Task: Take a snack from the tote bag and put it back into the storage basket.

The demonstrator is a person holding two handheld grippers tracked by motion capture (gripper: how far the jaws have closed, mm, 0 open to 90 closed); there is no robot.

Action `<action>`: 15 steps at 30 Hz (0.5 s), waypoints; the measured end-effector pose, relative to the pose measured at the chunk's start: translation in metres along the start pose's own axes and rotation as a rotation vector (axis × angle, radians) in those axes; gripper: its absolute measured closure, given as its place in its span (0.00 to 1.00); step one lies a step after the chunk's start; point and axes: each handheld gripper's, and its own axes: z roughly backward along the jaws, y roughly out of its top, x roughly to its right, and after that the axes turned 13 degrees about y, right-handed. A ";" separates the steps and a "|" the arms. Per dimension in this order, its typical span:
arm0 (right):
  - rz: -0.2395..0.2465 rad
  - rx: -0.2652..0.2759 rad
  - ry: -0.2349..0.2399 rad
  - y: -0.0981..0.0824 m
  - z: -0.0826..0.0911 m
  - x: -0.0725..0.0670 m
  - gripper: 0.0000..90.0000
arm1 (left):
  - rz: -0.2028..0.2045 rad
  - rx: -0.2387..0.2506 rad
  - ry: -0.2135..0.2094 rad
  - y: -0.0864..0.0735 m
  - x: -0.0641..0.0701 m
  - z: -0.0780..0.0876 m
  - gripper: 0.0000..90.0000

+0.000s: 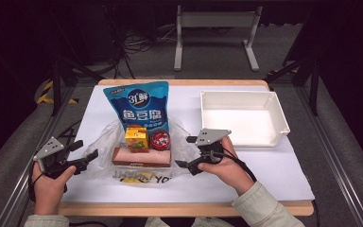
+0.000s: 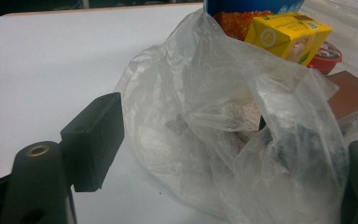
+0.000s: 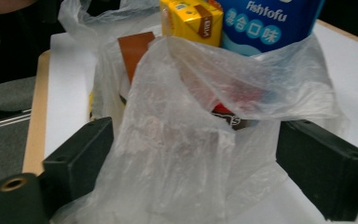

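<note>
Now, left gripper [image 1: 87, 150] and right gripper [image 1: 183, 151] both wide, flanking clear plastic bag [image 1: 105, 142], film loose between unpressed jaws, groceries inside.

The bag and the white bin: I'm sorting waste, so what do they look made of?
The clear plastic bag looks like thin glossy plastic film: see-through, crinkled, with shiny folds. The white bin looks like rigid moulded plastic, smooth and slightly glossy, with even walls and a rolled rim; I can't confirm which plastic.
</note>
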 end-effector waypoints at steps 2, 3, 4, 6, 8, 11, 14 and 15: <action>0.000 0.019 -0.009 0.000 0.001 0.001 0.10 | 0.007 -0.005 -0.008 -0.001 0.000 -0.002 0.26; 0.003 0.038 -0.012 0.001 0.002 0.001 0.08 | 0.003 -0.009 -0.007 -0.002 0.000 -0.003 0.26; 0.009 0.051 -0.014 0.002 0.003 0.001 0.08 | -0.001 -0.014 -0.008 -0.002 0.000 -0.004 0.26; 0.013 0.065 -0.013 0.003 0.004 0.000 0.08 | -0.002 -0.014 -0.011 -0.003 0.001 -0.005 0.26; 0.016 0.069 -0.010 0.005 0.005 -0.002 0.08 | -0.002 -0.007 -0.014 -0.002 0.002 -0.004 0.25; 0.015 0.077 0.003 0.008 0.010 -0.005 0.09 | 0.002 0.006 -0.015 0.000 0.002 -0.002 0.23; 0.020 0.069 0.008 0.008 0.013 -0.008 0.10 | 0.003 0.008 -0.014 0.000 0.002 -0.002 0.22; 0.016 0.071 0.007 0.008 0.014 -0.008 0.10 | 0.001 0.006 -0.016 0.000 0.002 -0.003 0.22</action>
